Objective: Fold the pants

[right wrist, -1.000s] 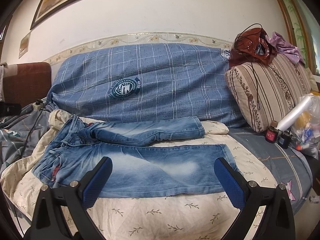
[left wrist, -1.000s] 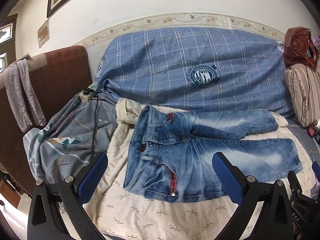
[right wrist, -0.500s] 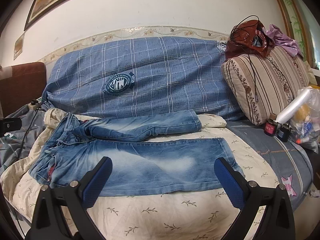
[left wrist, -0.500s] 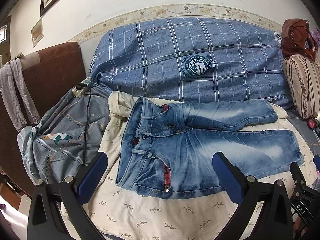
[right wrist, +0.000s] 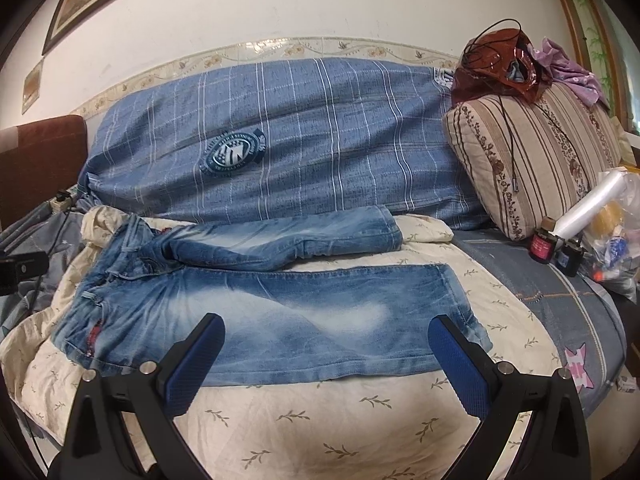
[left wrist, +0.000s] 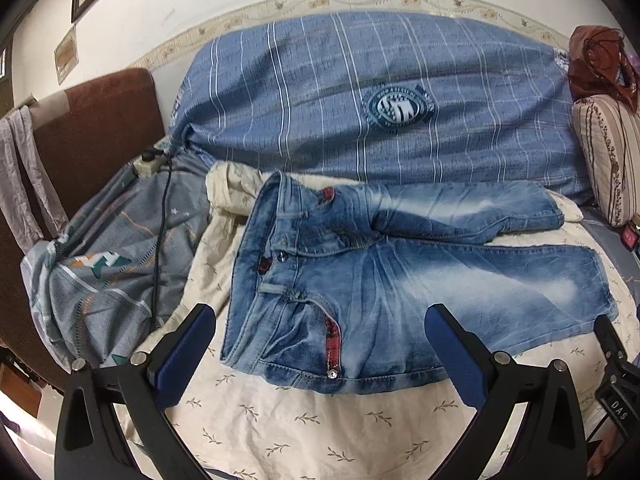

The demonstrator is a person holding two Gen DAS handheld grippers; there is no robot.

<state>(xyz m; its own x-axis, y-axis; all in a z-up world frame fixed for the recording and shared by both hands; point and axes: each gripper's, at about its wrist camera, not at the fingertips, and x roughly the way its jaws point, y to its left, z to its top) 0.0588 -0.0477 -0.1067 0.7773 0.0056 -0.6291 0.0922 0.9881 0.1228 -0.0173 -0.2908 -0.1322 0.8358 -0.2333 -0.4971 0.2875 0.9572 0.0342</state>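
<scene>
Left wrist: left gripper [left wrist: 320, 344] spread above jeans [left wrist: 360, 280]; right gripper [right wrist: 326, 354] spread, empty. Risk: far leg bunched, folds crooked.

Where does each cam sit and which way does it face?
Left wrist: on the left tongs, facing the jeans' waistband end; both blue pads show, plus the right tongs' black frame at the right edge.
Right wrist: on the right tongs, facing the legs and striped pillow; both pads show.
Shared: jeans, cream sheet, blue plaid cover.
</scene>
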